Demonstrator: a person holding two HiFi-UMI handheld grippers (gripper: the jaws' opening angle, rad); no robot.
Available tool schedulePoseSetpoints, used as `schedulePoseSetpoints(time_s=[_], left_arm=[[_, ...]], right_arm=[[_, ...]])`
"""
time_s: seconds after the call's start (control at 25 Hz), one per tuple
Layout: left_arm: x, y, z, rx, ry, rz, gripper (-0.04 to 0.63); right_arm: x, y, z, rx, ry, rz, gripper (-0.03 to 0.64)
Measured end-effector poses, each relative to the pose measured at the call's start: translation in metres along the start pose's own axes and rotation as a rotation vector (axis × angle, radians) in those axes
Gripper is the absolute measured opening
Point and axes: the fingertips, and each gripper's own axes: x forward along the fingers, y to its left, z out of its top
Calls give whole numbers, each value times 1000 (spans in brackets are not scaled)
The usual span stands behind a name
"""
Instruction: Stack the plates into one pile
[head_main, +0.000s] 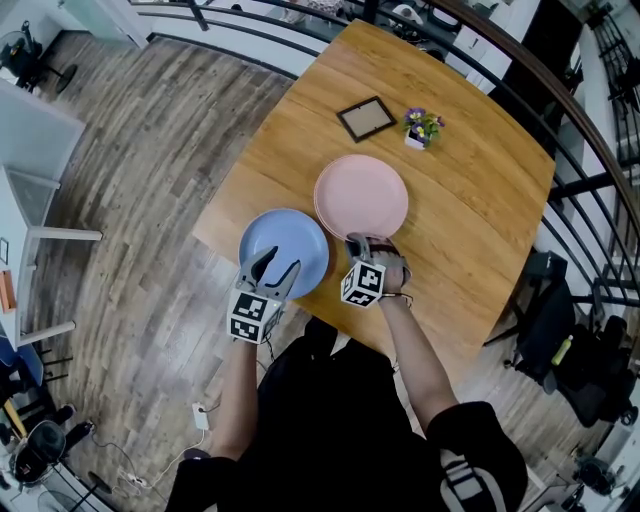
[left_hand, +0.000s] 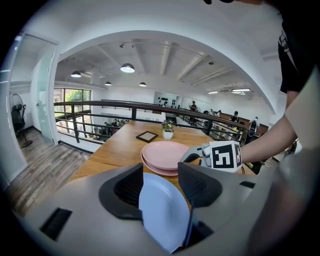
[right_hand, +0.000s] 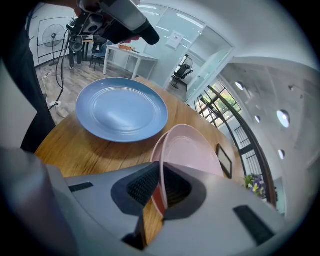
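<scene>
Working over the wooden table (head_main: 480, 220), with the pink plate (head_main: 361, 195) and the blue plate (head_main: 285, 245) lying just beside each other near its front edge. Clamping the right gripper (head_main: 358, 241) narrowly onto the pink plate's near rim — likely for lifting it toward one pile — while holding the left gripper (head_main: 278, 263) wide around the blue plate's near edge, not pressing. Finding no readable writing, only square markers (head_main: 250, 315) on the gripper cubes (head_main: 363, 282).

Left forearm (head_main: 240, 385) and right forearm (head_main: 415, 350) reaching forward side by side, left gripper (head_main: 283, 258) angled shallowly down, jaws apart around blue plate (head_main: 290, 235) rim, grip uncertain, right gripper (head_main: 360, 243) steeper, rolled sideways, jaws pinching pink plate (head_main: 360, 190) rim
</scene>
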Motion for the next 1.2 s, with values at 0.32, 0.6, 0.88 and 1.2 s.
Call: schedulePoseSetpoints(time_s=[0.32, 0.6, 0.88, 1.2], left_arm=[[-2, 1, -6, -4, 7, -2, 221], [-2, 5, -5, -9, -2, -9, 221], [-1, 4, -4, -4, -2, -18, 221], [-8, 4, -6, -9, -9, 2, 221]], right_arm=[[4, 2, 1, 14, -2, -9, 54], [2, -1, -2, 57, -8, -7, 149], [-3, 1, -2, 73, -14, -11, 149], [-8, 12, -3, 50, -20, -3, 149]])
